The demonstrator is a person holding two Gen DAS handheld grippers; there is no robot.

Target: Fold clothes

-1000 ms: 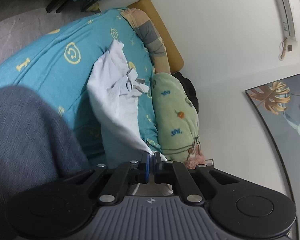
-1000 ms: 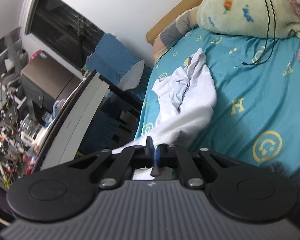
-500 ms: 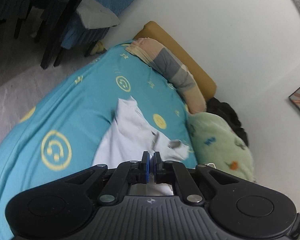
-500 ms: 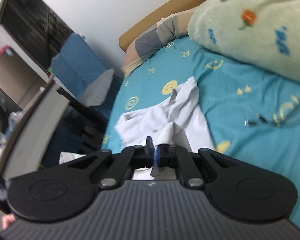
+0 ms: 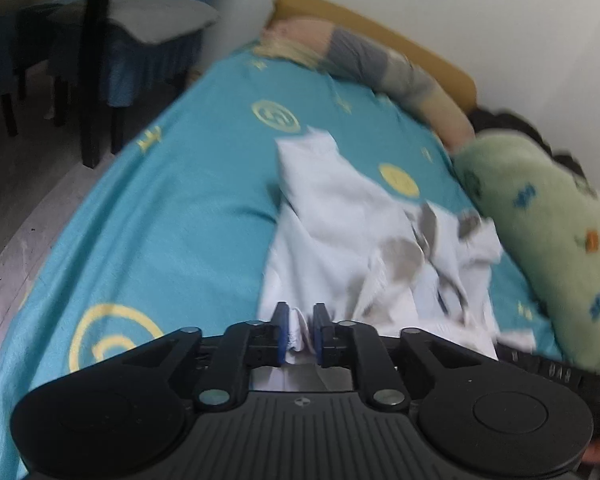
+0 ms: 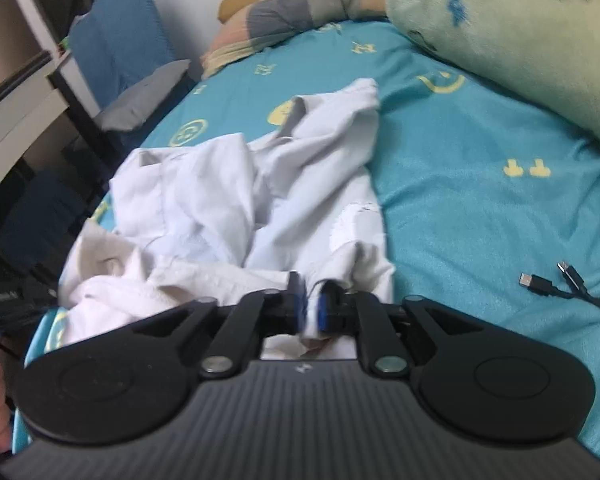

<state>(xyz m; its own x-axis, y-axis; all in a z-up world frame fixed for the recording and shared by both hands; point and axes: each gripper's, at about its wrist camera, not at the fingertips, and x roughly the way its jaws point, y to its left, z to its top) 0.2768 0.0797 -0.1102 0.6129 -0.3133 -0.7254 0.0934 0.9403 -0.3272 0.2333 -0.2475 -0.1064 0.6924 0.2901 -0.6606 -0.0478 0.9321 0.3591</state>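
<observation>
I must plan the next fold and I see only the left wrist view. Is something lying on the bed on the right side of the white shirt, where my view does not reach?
Observer: Yes. A black cable with loose plugs lies on the teal bedsheet, apart from the white shirt.
Operator: What does the right gripper do now?
Observer: The right gripper has white cloth between its slightly parted fingers.
Operator: How does the shirt lie near it?
Observer: It is crumpled in a heap, not spread flat.
</observation>
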